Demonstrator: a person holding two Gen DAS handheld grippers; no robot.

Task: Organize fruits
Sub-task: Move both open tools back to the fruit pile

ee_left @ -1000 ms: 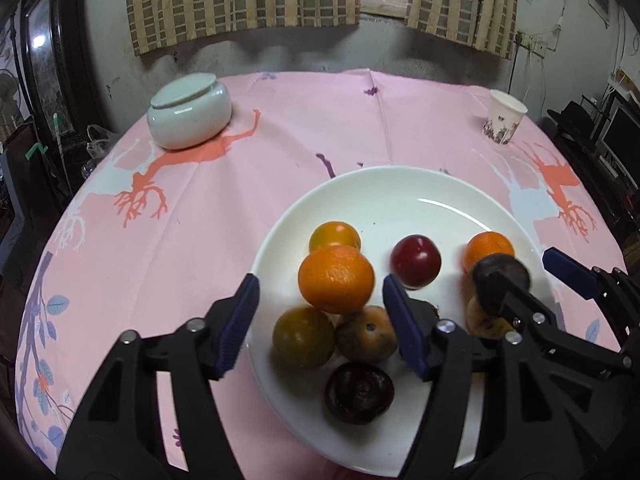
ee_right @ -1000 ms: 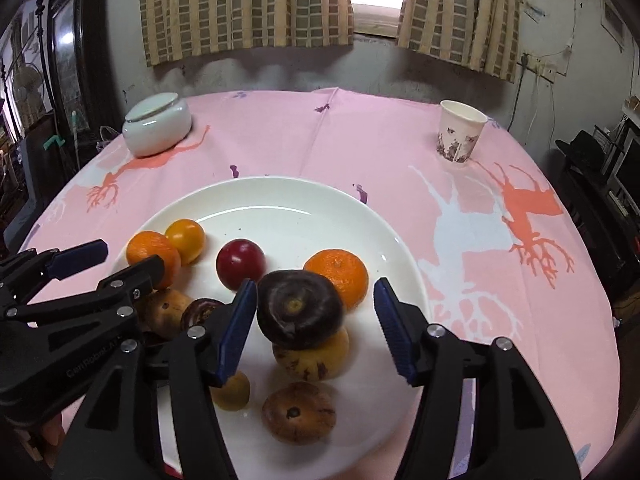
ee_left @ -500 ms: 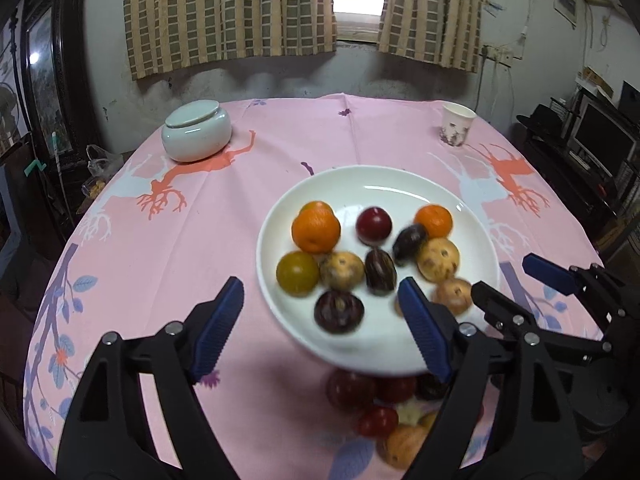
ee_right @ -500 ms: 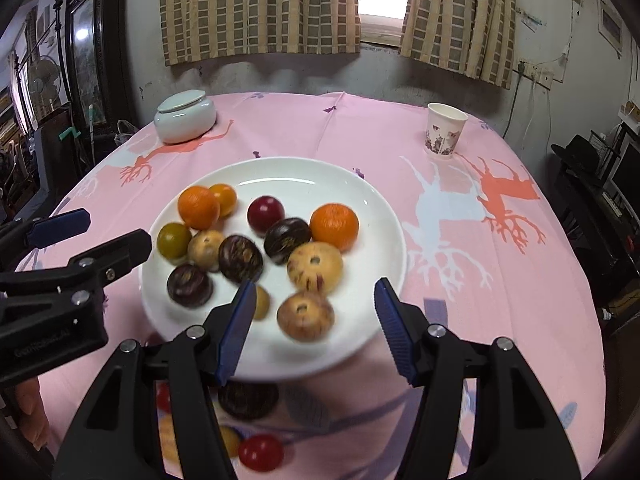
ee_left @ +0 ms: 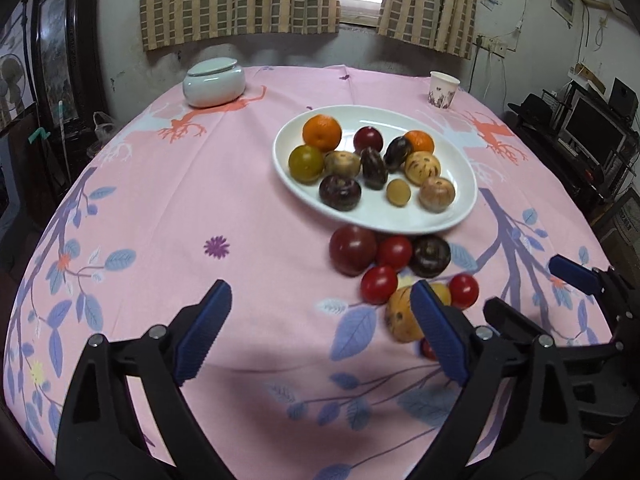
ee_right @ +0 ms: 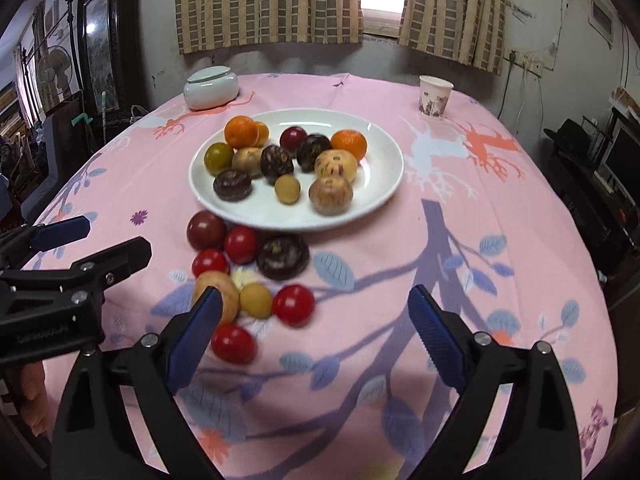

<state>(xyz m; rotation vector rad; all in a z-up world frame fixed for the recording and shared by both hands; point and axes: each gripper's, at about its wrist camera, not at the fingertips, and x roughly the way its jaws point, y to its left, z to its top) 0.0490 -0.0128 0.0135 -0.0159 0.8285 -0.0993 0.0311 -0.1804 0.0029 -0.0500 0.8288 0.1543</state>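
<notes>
A plate [ee_right: 372, 200] sits near the middle of the table [ee_right: 460, 248], with a dozen or so fruits [ee_right: 280, 160] on it, crowded toward its left half. A second cluster of fruits [ee_right: 248, 276] lies on the cloth just before the plate's near-left rim, reaching toward the table's near edge. A lidded jar [ee_right: 211, 88] stands at the far-left edge, a paper cup [ee_right: 435, 95] at the far-right edge, well apart.
</notes>
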